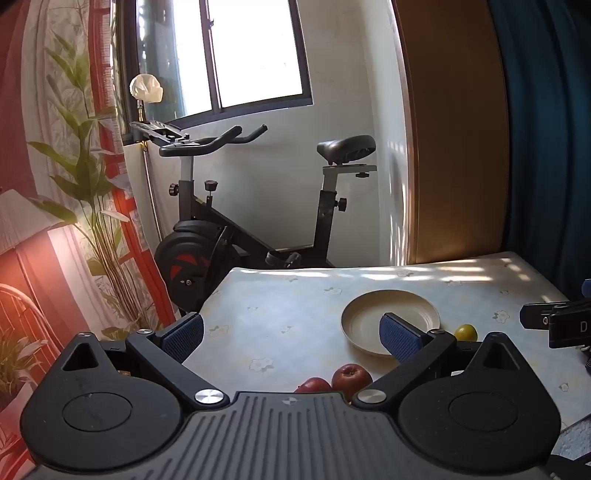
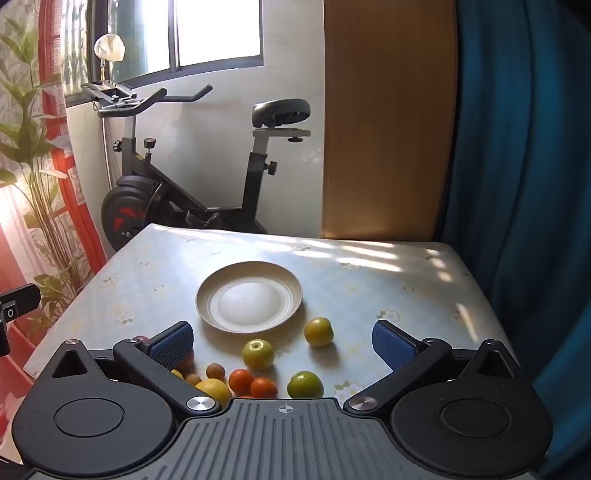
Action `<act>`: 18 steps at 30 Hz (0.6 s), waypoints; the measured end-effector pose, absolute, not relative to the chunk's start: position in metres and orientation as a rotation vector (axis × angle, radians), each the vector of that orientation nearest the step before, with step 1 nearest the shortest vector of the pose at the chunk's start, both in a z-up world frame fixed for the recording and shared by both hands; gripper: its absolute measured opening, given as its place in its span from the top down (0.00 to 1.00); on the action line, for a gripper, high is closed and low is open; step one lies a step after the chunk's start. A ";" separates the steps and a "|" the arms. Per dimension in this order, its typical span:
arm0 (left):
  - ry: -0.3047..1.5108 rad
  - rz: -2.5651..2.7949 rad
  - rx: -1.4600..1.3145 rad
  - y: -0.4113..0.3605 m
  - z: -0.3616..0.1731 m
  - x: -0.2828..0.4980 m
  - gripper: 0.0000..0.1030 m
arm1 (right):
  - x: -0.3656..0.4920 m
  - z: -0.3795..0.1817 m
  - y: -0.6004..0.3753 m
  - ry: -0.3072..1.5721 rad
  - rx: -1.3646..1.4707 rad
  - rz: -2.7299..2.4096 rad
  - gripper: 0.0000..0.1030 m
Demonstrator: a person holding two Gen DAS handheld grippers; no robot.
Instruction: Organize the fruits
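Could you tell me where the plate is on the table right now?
In the right wrist view the plate sits mid-table, empty, just beyond the loose fruit, with a yellow-green fruit near its right front edge.

an exercise bike [image 2: 192, 177] stood beyond the far edge of the table [image 2: 369, 280], against a white wall [image 2: 221, 122] below a window [image 2: 218, 29]. a leafy plant [image 1: 92, 206] rose at the left beside a red patterned curtain [image 1: 22, 110]. a wooden panel [image 2: 388, 118] and a blue curtain [image 2: 524, 147] filled the right. the table bore a pale cloth with small flowers.
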State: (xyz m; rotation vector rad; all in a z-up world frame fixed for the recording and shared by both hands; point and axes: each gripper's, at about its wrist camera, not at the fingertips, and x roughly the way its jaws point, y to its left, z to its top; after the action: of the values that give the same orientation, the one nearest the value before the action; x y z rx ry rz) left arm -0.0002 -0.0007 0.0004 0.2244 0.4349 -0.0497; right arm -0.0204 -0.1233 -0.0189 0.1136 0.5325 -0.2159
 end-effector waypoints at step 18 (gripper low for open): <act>0.445 -0.051 0.156 0.005 0.006 0.002 0.01 | -0.023 -0.017 -0.122 0.521 0.093 -0.217 0.00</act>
State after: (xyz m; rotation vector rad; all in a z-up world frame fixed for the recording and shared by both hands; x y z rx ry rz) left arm 0.0023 0.0050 0.0057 0.1562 0.4446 -0.0506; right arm -0.0231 -0.1223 -0.0170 0.0928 0.5213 -0.2167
